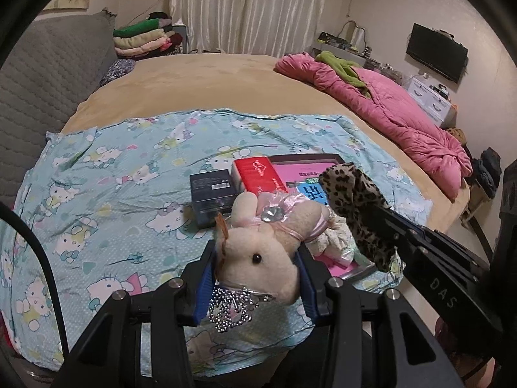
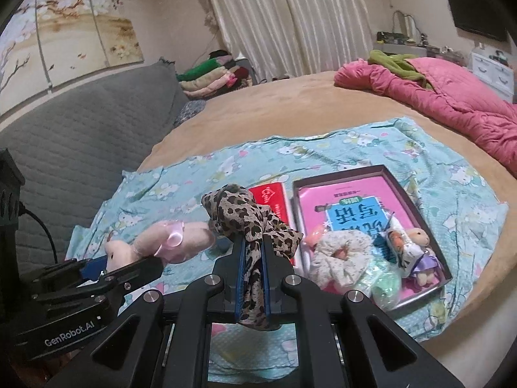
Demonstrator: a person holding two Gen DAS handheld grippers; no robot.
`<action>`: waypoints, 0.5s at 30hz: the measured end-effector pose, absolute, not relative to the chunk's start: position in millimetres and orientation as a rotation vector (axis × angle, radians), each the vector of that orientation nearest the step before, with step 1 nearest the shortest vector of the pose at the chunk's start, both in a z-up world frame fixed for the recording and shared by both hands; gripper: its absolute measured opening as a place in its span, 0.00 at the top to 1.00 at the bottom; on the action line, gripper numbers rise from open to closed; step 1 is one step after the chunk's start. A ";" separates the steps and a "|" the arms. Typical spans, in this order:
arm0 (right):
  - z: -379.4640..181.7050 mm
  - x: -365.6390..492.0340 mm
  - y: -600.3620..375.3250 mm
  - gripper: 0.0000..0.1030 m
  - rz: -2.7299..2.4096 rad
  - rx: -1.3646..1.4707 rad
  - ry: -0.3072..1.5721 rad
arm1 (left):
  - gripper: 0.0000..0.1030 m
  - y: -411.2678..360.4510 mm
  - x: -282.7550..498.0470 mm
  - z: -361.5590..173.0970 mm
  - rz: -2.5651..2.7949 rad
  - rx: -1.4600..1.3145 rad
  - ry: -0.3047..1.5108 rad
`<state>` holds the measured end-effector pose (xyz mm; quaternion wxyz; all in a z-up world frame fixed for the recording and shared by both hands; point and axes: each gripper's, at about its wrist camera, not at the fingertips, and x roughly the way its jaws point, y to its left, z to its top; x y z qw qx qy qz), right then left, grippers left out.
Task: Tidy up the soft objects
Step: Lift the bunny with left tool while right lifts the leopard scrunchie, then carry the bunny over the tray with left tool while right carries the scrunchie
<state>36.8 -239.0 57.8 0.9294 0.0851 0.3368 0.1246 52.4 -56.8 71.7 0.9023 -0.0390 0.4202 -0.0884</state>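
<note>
My left gripper [image 1: 257,258] is shut on a cream plush bunny [image 1: 258,242] with a pink ribbon, held above the blue Hello Kitty cloth [image 1: 113,177]; the bunny also shows in the right wrist view [image 2: 161,242]. My right gripper [image 2: 252,252] is shut on a leopard-print scrunchie [image 2: 248,216], seen at right in the left wrist view [image 1: 358,200]. A shallow dark tray [image 2: 416,200] with a pink book lining holds a floral scrunchie [image 2: 339,252], a green scrunchie [image 2: 384,284] and a small plush doll [image 2: 416,252].
A red box [image 1: 258,174] and a dark box [image 1: 213,197] lie on the cloth left of the tray. A pink quilt [image 1: 387,110] lies at the bed's right. A grey headboard [image 1: 42,74] is at left, folded clothes [image 1: 145,38] behind.
</note>
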 end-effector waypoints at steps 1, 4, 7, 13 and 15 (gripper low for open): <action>57.9 36.6 -242.0 0.92 0.242 0.169 0.684 | 0.56 -59.2 53.4 71.8 -0.183 -0.079 0.868; 57.1 38.0 -253.5 0.92 0.222 0.186 0.677 | 0.56 -67.7 57.1 71.0 -0.193 -0.077 0.871; 56.5 37.9 -265.9 0.92 0.195 0.191 0.667 | 0.56 -78.1 61.1 69.7 -0.210 -0.063 0.874; 50.7 43.8 -301.7 0.92 0.127 0.248 0.669 | 0.56 -101.3 71.0 61.3 -0.249 -0.045 0.887; 48.8 45.2 -314.4 0.92 0.102 0.266 0.668 | 0.56 -110.7 75.6 56.4 -0.260 -0.033 0.898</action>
